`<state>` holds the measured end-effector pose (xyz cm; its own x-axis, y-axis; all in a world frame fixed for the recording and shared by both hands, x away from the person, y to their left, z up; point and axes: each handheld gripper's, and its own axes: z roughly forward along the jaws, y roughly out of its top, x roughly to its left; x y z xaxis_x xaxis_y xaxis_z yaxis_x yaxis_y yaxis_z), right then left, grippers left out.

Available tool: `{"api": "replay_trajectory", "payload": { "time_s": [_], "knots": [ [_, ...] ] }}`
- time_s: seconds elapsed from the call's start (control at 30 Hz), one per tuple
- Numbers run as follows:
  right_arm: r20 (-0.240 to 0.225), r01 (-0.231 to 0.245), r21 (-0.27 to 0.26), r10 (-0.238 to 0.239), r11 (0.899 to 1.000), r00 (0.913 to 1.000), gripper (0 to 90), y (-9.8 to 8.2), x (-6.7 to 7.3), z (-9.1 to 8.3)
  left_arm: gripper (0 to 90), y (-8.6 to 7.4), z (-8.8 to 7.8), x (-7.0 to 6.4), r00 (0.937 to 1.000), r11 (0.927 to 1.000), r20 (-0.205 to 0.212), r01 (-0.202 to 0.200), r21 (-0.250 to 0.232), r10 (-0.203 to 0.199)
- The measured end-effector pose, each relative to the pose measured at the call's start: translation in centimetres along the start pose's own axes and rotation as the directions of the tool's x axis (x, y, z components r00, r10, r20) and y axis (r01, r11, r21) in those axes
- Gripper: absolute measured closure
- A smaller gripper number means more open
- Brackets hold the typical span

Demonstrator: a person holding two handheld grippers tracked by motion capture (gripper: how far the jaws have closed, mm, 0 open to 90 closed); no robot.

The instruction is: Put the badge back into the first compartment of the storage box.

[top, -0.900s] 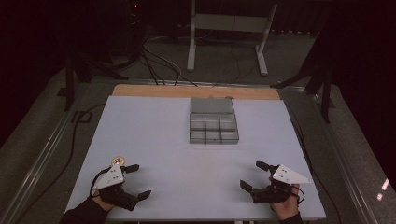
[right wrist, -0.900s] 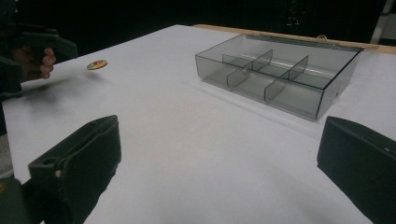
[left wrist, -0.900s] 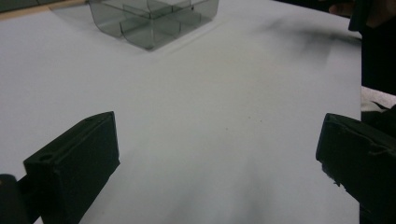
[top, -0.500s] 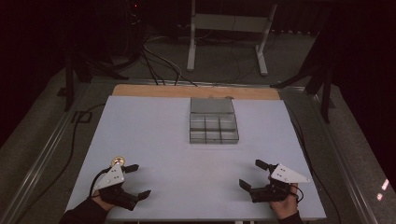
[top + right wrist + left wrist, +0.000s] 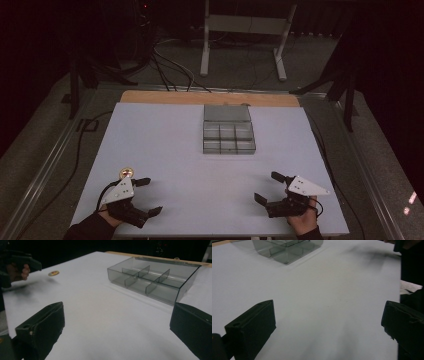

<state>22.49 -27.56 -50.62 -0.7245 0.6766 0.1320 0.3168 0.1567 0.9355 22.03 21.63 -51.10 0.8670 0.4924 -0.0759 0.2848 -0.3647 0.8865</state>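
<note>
A clear grey compartment box with its lid folded back lies at the far middle of the white table; it appears again as the box and the box. A small round gold disc lies near the left gripper, seen too as the disc. My left gripper rests at the near left, open, nothing between its jaws. My right gripper rests at the near right, open and empty as well. Each is held by a hand at the table's front edge.
A wooden strip runs along the table's far edge. Beyond it stand a metal frame stand and cables on the floor. A cable trails along the table's left side.
Both grippers have stayed almost still; the right one has shifted very slightly. Nothing was picked up or let go.
</note>
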Motion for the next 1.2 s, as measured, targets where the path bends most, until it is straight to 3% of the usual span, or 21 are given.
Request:
{"api": "replay_trajectory", "payload": {
  "time_s": [0.33,0.53,0.7,0.9,1.2],
  "knots": [
    [-0.003,-0.001,-0.025,0.001,1.0,1.0,0.0,0.4,0.3,-0.2,0.0,1.9,-0.3,-0.8,0.9987,0.9992,0.034,-0.039,-0.001,0.039],
    [0.003,-0.002,-0.027,0.002,1.0,1.0,0.0,0.5,0.3,-0.2,0.0,2.5,-0.6,-0.6,0.9992,0.9995,0.033,-0.024,-0.02,0.025],
    [0.002,-0.008,-0.022,0.009,1.0,1.0,0.0,0.4,0.3,0.0,0.0,3.2,-1.2,0.1,0.9999,0.9986,0.008,-0.006,-0.052,0.006],
    [-0.001,-0.008,-0.021,0.008,1.0,1.0,0.0,0.4,0.3,0.0,0.0,3.6,-1.4,0.6,0.9997,0.9986,-0.024,0.008,-0.052,-0.01],
    [-0.005,-0.011,-0.022,0.011,1.0,0.9999,0.0,0.4,0.3,-0.1,0.0,3.8,-1.8,1.8,0.9951,0.9973,-0.088,0.04,-0.061,-0.045]
  ]
}}
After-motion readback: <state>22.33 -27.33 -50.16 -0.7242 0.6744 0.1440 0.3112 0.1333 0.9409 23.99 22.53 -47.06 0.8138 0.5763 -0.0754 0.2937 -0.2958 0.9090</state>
